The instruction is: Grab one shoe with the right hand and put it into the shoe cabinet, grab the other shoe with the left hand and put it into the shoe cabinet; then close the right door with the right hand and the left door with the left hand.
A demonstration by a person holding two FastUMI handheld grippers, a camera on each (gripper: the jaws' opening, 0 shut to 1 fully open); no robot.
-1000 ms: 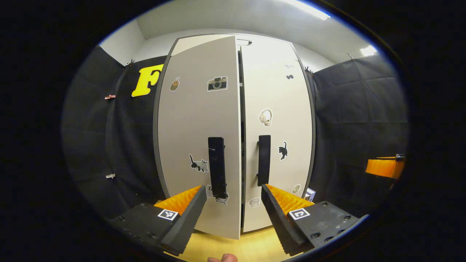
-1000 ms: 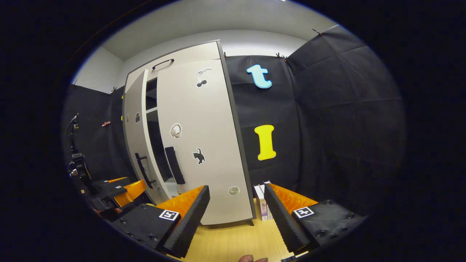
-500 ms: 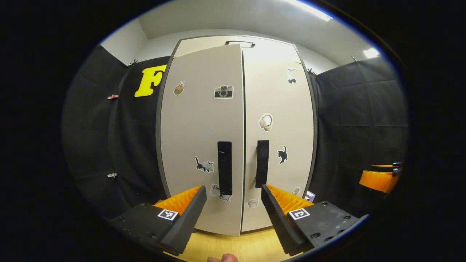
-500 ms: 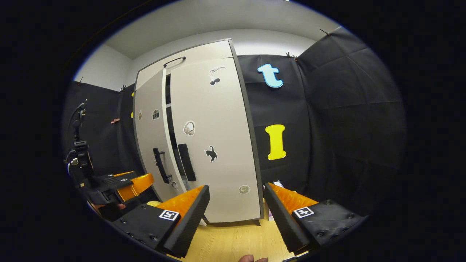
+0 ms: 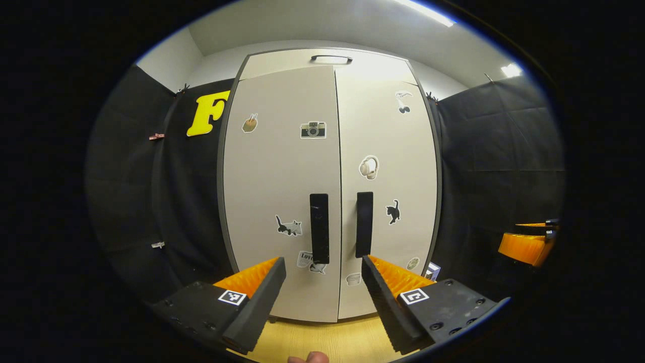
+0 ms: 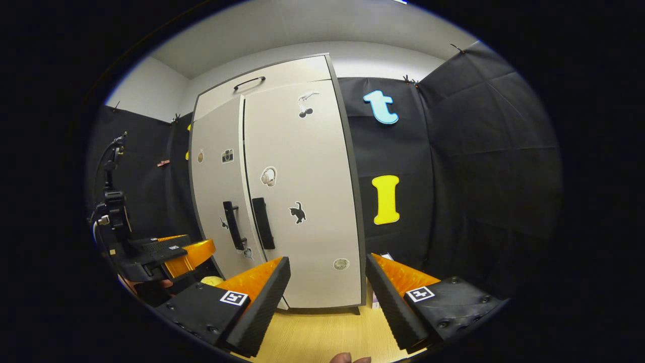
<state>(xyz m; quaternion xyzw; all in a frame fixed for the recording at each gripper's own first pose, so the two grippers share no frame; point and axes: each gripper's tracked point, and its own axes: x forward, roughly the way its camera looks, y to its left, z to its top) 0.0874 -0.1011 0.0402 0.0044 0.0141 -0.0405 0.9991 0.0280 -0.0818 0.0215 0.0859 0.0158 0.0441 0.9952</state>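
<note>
The pale shoe cabinet (image 5: 282, 166) stands straight ahead in the left gripper view, both doors flush and hiding the inside. The left door's dark handle (image 5: 319, 228) and the right door's handle (image 5: 364, 224) hang side by side. My left gripper (image 5: 322, 266) is open just short of the doors, nothing between its fingers. In the right gripper view the cabinet (image 6: 302, 201) sits left of centre, with my right gripper (image 6: 327, 263) open and empty in front of its right edge. The left gripper (image 6: 174, 252) shows there at the far left, and the right gripper (image 5: 526, 242) at the left gripper view's right edge.
Light wooden floor (image 5: 312, 343) runs up to the cabinet's foot. A small white box (image 5: 430, 270) stands against the cabinet's right side, also seen as the box (image 6: 375, 298). Black cloth walls close in on both sides. A small yellowish thing (image 6: 211, 281) lies low by the cabinet.
The left door, ajar a second ago, has swung flush against the right door. The right gripper's view has turned slightly, so the cabinet sits a little more to the right.
</note>
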